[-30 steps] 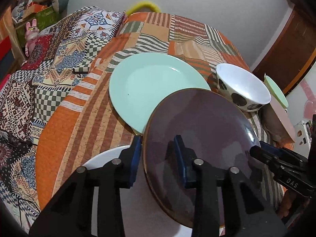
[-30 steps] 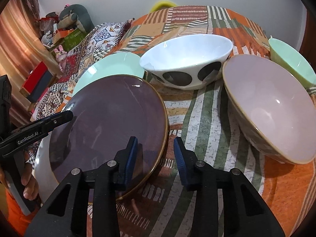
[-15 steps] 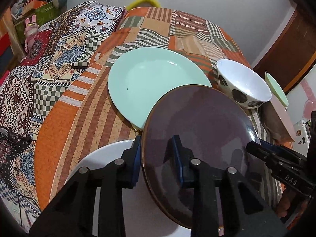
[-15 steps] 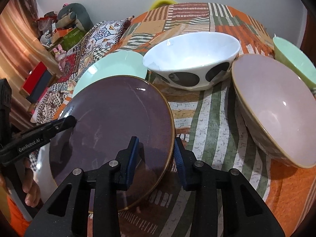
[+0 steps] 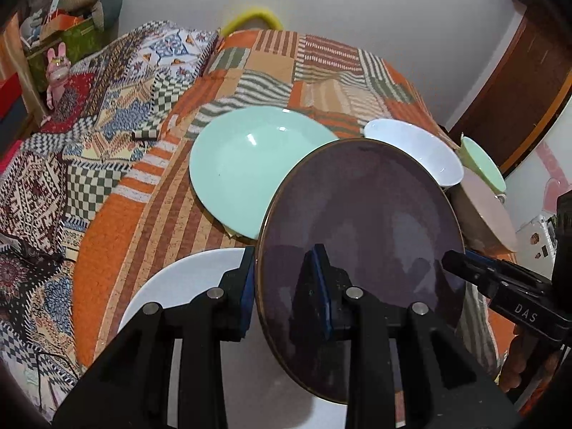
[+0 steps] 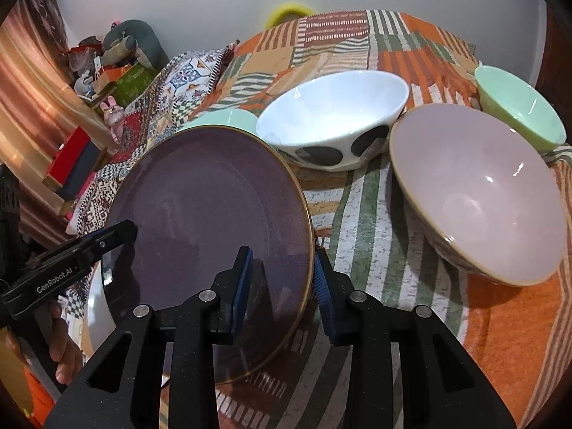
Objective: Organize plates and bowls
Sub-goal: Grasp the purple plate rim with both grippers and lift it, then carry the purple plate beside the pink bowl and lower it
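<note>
A dark purple plate (image 5: 361, 221) is held up between both grippers. My left gripper (image 5: 286, 289) is shut on its left rim. My right gripper (image 6: 282, 282) is shut on its right rim (image 6: 307, 236). The plate (image 6: 211, 207) hangs tilted above a white plate (image 5: 193, 286) on the patchwork cloth. A mint green plate (image 5: 243, 164) lies farther back. A white bowl with black spots (image 6: 332, 121), a pale pink bowl (image 6: 475, 189) and a mint green bowl (image 6: 518, 107) stand to the right.
The cloth-covered table (image 5: 118, 228) drops off at the left, where a patterned quilt (image 5: 53, 164) lies. Toys and boxes (image 6: 118, 71) sit at the far left. A wall and wooden door (image 5: 518, 71) stand behind.
The purple plate has risen and tilted more upright with both grippers still on it. More of the white plate beneath shows.
</note>
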